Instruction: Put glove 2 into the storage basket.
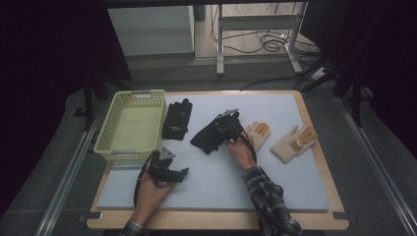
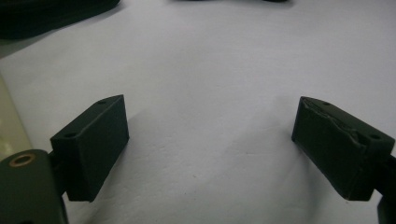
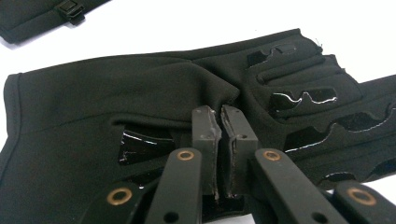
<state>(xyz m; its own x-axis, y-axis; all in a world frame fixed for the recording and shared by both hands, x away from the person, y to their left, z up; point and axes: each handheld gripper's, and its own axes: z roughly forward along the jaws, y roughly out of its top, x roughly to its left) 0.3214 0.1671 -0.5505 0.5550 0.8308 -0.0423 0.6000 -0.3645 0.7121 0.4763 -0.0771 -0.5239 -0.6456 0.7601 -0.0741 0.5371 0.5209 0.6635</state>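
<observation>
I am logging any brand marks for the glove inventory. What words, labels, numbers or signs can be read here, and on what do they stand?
None can be read.
Black glove pinched in the right tool: glossy patches, no lettering.
Second black glove, two tan gloves and, yellow-green basket: no print visible.
Left tool, jaws apart over the white mat: no markings.

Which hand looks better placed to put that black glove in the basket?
The right. The right gripper has its jaws pinched shut on the black glove. The left gripper rests open on the mat, holding nothing, though it sits nearer the basket.
</observation>
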